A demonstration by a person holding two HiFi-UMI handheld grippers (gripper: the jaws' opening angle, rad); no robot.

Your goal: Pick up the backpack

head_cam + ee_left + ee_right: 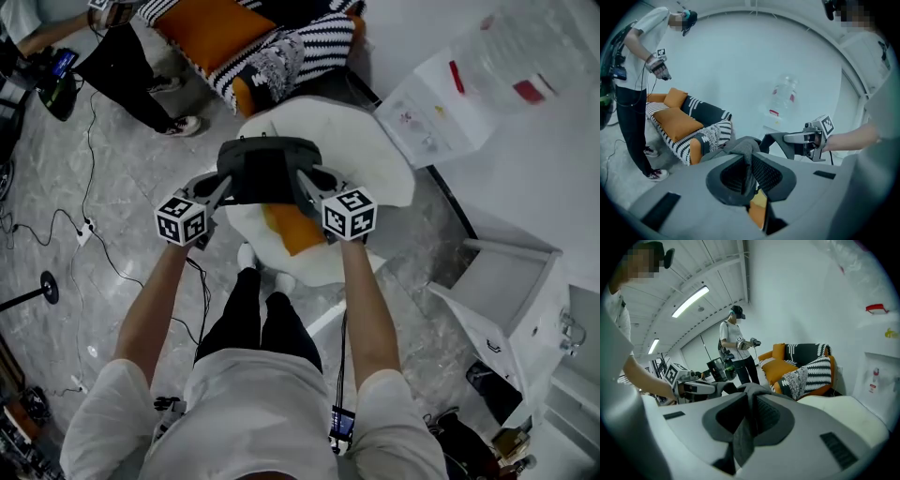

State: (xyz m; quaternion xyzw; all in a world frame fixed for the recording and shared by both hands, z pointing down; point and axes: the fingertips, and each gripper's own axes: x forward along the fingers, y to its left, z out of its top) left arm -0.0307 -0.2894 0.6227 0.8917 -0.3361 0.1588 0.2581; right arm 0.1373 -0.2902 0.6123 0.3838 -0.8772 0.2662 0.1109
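Observation:
The backpack (265,169), dark with an orange panel (292,230), hangs in the air above a white cushion (384,155). My left gripper (223,186) holds it from the left and my right gripper (307,184) from the right. In the left gripper view the left gripper (749,174) is shut on a dark grey strap (743,149), and the right gripper (813,138) shows beyond it holding the other strap. The right gripper view shows the right gripper (750,420) shut on a grey strap (749,394), with the left gripper (691,387) to its left.
A sofa (253,42) with orange and striped cushions stands behind the white cushion. Another person (122,61) stands at the upper left, also holding grippers. A white cabinet (525,300) is at the right. Cables (94,234) run over the marble floor.

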